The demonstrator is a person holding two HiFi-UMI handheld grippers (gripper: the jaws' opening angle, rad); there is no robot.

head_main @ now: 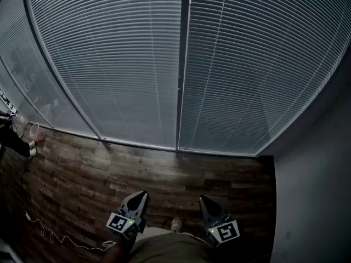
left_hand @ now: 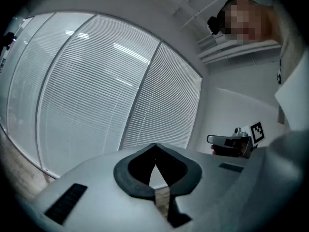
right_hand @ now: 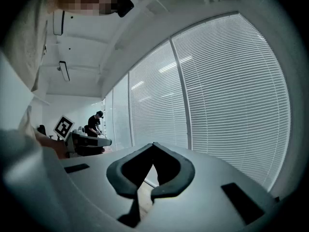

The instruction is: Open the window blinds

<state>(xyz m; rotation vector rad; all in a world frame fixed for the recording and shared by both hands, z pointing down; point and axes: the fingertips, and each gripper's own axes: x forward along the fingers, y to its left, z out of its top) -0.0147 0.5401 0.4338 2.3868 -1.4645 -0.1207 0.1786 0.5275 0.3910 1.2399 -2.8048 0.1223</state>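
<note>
The left gripper (head_main: 140, 196) and right gripper (head_main: 204, 200) sat low, jaws together on nothing, well short of the closed blinds (head_main: 109, 64) along the far edge of the floor (head_main: 109, 174). Stepping close first, then parting one pair for the thin cord (head_main: 179, 89) at their middle, looked soundest.

Dark wood-plank floor (head_main: 164, 171) with a thin white cable (head_main: 55, 238) at its left
</note>
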